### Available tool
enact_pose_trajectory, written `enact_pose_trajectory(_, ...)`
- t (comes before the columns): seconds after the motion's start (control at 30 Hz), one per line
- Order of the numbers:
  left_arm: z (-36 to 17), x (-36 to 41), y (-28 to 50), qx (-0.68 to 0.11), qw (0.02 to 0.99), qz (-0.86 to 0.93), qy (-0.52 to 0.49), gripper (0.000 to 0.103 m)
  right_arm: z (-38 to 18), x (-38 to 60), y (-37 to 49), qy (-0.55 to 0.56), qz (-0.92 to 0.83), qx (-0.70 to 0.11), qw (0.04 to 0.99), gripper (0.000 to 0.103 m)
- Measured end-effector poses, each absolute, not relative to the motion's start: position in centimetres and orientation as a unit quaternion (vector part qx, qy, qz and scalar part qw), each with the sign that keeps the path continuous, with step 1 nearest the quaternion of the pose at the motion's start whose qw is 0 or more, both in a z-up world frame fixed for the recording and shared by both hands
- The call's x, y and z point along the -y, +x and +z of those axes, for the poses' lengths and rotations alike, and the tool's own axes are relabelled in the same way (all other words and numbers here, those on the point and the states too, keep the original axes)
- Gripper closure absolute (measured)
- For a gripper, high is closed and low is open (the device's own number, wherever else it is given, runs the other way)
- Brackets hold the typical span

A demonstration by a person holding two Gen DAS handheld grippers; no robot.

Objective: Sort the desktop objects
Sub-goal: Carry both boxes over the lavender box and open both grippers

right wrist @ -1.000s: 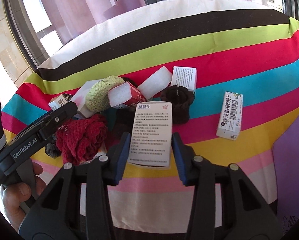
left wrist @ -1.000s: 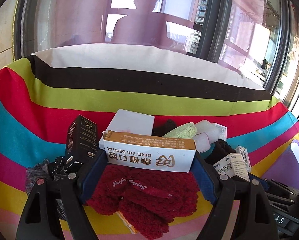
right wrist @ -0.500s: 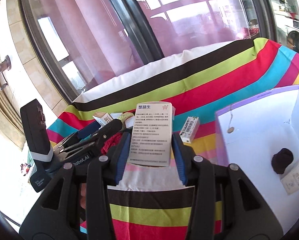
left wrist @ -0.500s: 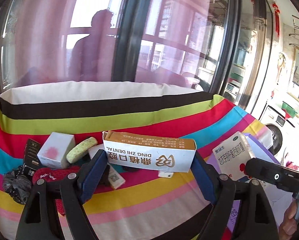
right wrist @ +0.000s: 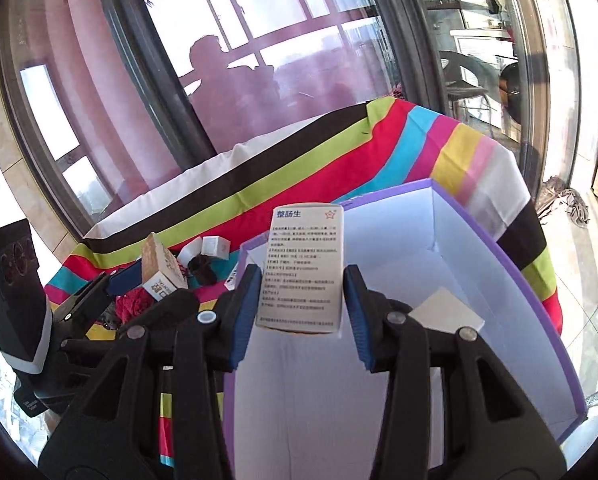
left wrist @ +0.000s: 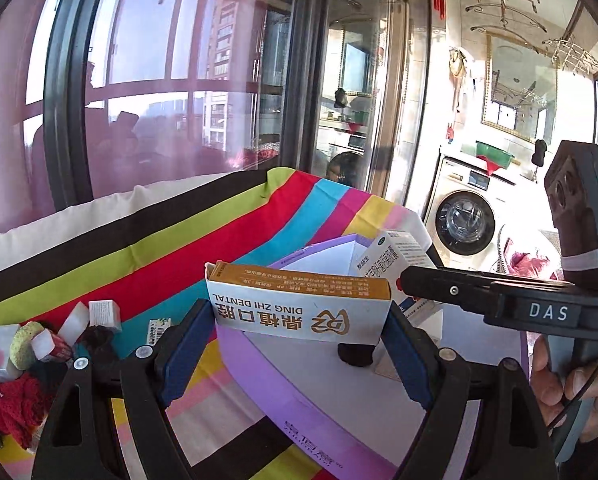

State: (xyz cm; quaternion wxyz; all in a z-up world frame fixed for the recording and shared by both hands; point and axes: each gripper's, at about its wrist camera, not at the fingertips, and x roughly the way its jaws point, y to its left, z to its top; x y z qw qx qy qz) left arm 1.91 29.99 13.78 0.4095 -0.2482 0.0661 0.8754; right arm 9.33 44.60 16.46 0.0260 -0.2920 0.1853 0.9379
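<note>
The left tongs (left wrist: pixel 299 330) grip a long white and gold box (left wrist: pixel 299 304) by its two ends. The box hangs above the near left edge of a purple bin (left wrist: pixel 259 376). The right tongs (right wrist: pixel 301 302) are closed on a tall white box (right wrist: pixel 305 264) with small print on it. This box is held upright over the white inside of the bin (right wrist: pixel 451 240).

A small black lump (left wrist: pixel 355 354) and a flat white card (right wrist: pixel 447 310) lie on the bottom of the bin.

The bin sits on the right part of the bench, on a striped cloth (left wrist: pixel 147 248). Far to the left on the cloth is a heap of other things: a red woolly thing (left wrist: pixel 15 404), a green sponge (left wrist: pixel 25 338) and some little white boxes (left wrist: pixel 105 314). A little box with a green print (left wrist: pixel 157 330) lies between the heap and the bin.
</note>
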Motion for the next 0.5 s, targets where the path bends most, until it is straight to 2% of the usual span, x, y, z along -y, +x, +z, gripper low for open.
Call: enact_pose_trajectory(0.5, 12.9, -36.2, 4.3, -0.097, 0.461, 0.841, -0.265, 0.019, 13.8, -49.3, 11.3, -0.324, 0.924, -0.195, 0.062, 0.057)
